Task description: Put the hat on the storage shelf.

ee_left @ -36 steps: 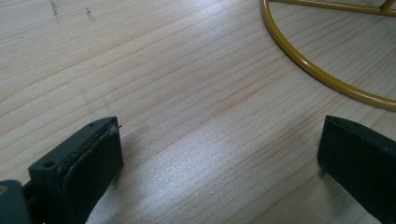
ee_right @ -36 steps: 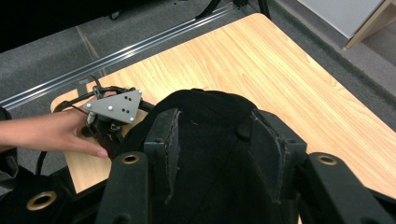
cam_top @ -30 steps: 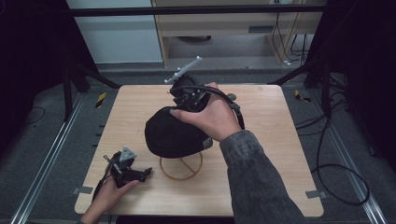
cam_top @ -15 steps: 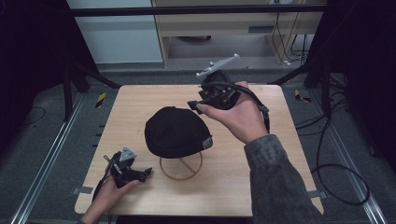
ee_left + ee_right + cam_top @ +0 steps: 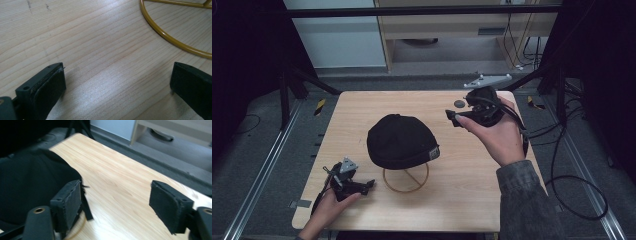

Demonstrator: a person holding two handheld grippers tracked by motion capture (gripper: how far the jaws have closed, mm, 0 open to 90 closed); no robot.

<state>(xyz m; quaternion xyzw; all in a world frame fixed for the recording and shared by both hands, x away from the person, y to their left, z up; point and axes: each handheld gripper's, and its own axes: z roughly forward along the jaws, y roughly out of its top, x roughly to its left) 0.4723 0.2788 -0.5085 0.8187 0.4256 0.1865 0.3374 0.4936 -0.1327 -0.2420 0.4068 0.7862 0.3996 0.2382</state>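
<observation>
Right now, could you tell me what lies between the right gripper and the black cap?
Only bare tabletop. In the high view the right gripper is held open, off to the right of the black cap, with plain wood across the gap between them.

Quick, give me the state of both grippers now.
Left gripper: open, holding nothing, low over the table.
Right gripper: open, holding nothing, beside the cap.
</observation>
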